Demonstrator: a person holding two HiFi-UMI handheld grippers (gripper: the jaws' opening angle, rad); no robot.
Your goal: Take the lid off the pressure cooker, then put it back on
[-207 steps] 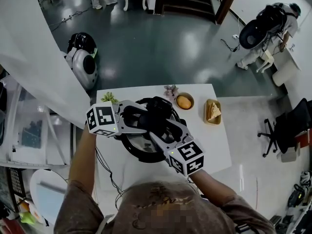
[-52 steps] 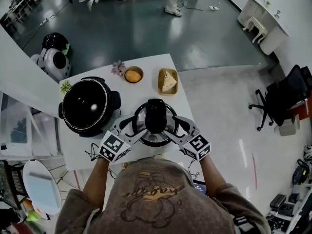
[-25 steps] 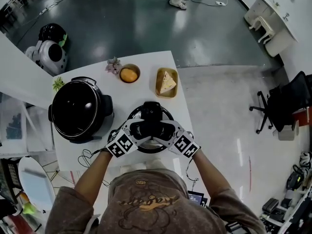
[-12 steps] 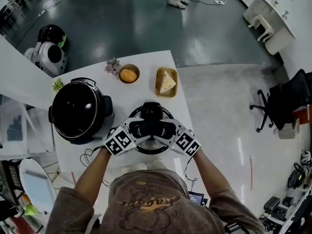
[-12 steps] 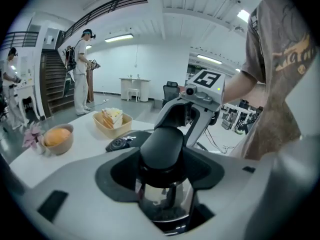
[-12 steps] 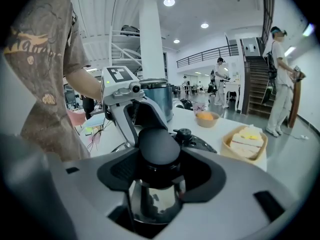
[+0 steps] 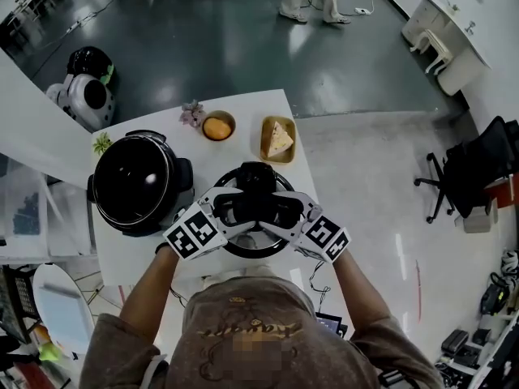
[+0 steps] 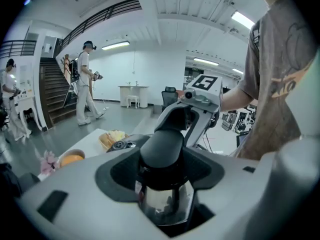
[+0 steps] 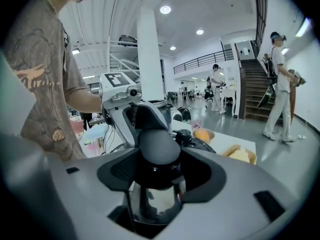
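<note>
The open pressure cooker [image 7: 142,183] stands at the table's left, its dark inner pot showing. Its round lid [image 7: 253,250] hangs above the table's middle, right of the cooker. My left gripper [image 7: 229,211] and right gripper [image 7: 282,211] face each other across the lid's black handle [image 7: 257,189], both shut on it. In the left gripper view my left gripper [image 8: 162,171] hugs the handle knob [image 8: 162,144], with the right gripper [image 8: 202,91] opposite. The right gripper view shows my right gripper [image 9: 159,171] clamped on the same knob [image 9: 159,145], with the left gripper [image 9: 117,95] across from it.
A bowl with an orange bun [image 7: 217,126] and a wooden tray with a wedge of food [image 7: 278,138] sit at the table's far edge, beside a small flower [image 7: 192,113]. The white table [image 7: 312,193] ends close to the lid's right. Cables hang at the near edge. People walk on the floor beyond.
Both grippers have risen together with the lid, which now looks larger and nearer in the head view. The cooker body has stayed in place.
</note>
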